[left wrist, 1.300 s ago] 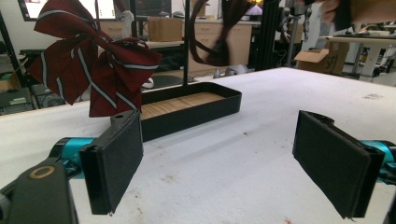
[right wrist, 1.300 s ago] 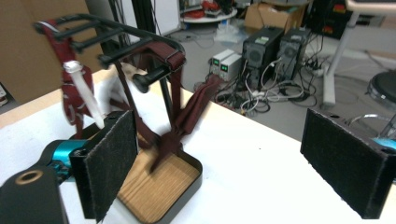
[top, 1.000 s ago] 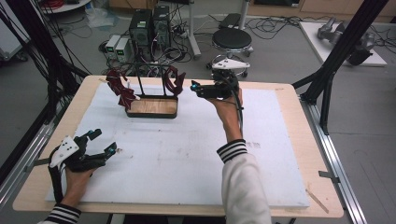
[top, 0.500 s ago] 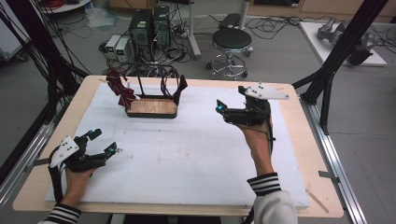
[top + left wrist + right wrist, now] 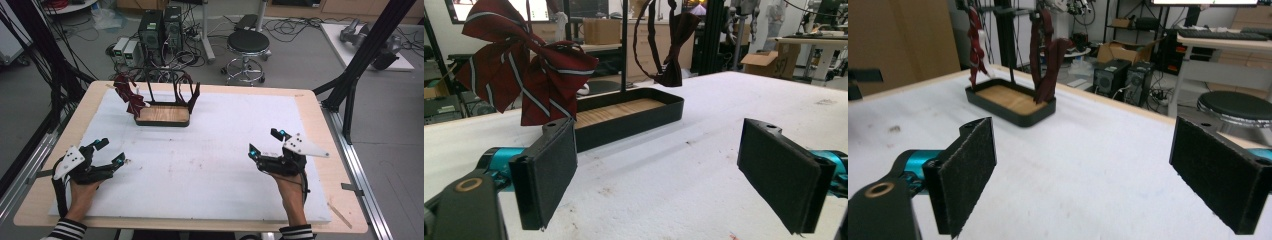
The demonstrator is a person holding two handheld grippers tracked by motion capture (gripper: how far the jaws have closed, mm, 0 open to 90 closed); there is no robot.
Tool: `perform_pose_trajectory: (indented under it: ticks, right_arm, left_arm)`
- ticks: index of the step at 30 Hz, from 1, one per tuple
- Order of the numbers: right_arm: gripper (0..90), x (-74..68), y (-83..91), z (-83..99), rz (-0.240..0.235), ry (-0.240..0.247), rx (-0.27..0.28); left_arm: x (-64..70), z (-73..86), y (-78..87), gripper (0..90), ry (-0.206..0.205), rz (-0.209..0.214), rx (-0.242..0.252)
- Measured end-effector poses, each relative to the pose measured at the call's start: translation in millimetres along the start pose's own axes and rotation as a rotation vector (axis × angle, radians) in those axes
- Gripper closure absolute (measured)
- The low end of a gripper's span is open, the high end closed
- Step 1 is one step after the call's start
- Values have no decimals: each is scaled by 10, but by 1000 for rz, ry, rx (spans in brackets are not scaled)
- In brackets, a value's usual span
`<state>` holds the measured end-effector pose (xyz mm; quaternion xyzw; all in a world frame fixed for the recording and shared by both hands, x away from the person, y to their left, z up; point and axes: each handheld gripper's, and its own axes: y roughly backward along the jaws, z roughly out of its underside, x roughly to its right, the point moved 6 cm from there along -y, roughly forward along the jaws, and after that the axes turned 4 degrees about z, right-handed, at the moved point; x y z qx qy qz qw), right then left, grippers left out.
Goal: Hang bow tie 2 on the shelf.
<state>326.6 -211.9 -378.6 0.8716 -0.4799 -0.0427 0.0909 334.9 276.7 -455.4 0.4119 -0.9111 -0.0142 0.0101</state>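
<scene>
In the high view the left gripper [image 5: 113,152] sits at the lower left of the frame over the white mat [image 5: 210,165], jaws spread wide with nothing between them; the right gripper [image 5: 266,142] sits at the lower right, likewise wide open and empty. The stand [image 5: 164,115], a black tray with a wooden floor, is in the upper left, well apart from both; a striped dark-red bow tie [image 5: 129,95] hangs at its left end and a second dark-red tie [image 5: 192,91] at its right.
</scene>
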Motion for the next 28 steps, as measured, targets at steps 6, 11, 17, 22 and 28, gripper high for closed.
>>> perform_pose_trajectory:
  ticks: [6,11,17,22,28]
  right_arm:
    - [106,-22,74,382,0,-17,12]
    - [105,-48,71,600,4,-38,55]
    - [106,-51,41,735,-2,-53,77]
    - [106,-31,-2,814,5,-43,63]
    - [105,-33,-6,819,6,-46,59]
  left_arm:
    - [1,0,-1,164,-2,-2,1]
    - [2,0,0,164,-1,-3,1]
    - [2,0,0,164,-1,-5,1]
    - [2,1,2,164,-3,-6,1]
    - [1,1,3,164,-4,-8,-1]
